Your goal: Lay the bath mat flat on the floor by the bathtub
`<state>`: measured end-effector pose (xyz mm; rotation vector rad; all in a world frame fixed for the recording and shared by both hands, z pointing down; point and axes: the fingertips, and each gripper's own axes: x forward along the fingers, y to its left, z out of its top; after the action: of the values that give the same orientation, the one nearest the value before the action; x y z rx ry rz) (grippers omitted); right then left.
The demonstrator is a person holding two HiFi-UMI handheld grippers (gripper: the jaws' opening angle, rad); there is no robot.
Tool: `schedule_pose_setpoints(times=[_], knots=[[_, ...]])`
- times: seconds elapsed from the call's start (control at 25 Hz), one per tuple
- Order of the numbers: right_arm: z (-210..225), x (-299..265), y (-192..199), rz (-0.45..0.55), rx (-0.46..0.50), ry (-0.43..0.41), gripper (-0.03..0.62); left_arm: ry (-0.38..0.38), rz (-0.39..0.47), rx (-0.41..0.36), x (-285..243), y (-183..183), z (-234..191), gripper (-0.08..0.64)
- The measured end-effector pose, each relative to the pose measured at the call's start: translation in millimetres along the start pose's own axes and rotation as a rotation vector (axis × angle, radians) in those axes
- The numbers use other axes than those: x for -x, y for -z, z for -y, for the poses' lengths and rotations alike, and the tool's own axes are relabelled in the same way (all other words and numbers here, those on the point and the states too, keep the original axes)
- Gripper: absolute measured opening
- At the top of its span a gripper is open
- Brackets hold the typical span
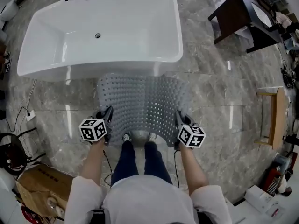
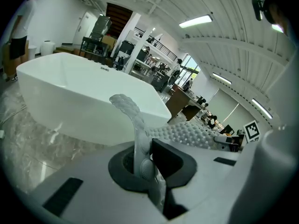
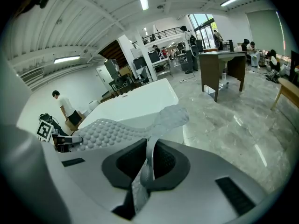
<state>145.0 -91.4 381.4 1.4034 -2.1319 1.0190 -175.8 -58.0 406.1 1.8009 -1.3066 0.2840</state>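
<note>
A: Where is the mat at this moment?

B: The translucent grey rubber bath mat, covered with small round studs, is held up between the two tools, in front of the person's legs. It spreads away from the person toward the long side of the white rectangular bathtub with rounded corners. It sags in the middle, so it is not flat.

A: Does it lie on the floor?

B: The near edge is lifted above the grey marble tile floor. The far edge is close to the foot of the bathtub, but I cannot tell if it touches the tiles.

A: How does the left gripper stand?

B: The left gripper has its jaws pressed together on the near left corner of the bath mat. A thin fold of the rubber stands up between the black pads.

A: And the other one?

B: The right gripper is also closed narrowly, on the near right corner. The studded sheet runs out from its jaws to the left, toward the other tool.

A: What else is around?

B: A dark wooden table stands well apart at the far right. A light wooden stool is at the right. A brown cardboard box sits on the floor at the person's left.
</note>
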Motion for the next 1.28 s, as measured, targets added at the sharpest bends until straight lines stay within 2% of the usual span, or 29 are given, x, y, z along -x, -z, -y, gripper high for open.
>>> schedule_pose_setpoints(times=[0.24,0.48,0.64,1.28], knots=[[27.0,-47.5,18.4,-0.046,0.079,0.026,0.04,-0.055,-0.026,-0.006,-33.2,20.5,-33.6,0.046],[60.8,-104.8,60.1,-0.082,0.097,0.041,0.04,-0.134,-0.069,-0.056,-83.4,49.2,-70.8,0.046],[80.6,-144.3,91.5,-0.103,0.069,0.065,0.04,-0.152,-0.086,-0.053,-116.2,70.0,-97.5,0.046],[159.8,-274.7,190.1,-0.191,0.091,0.098,0.04,-0.196,-0.167,-0.034,-225.1,163.4,-192.2,0.046]])
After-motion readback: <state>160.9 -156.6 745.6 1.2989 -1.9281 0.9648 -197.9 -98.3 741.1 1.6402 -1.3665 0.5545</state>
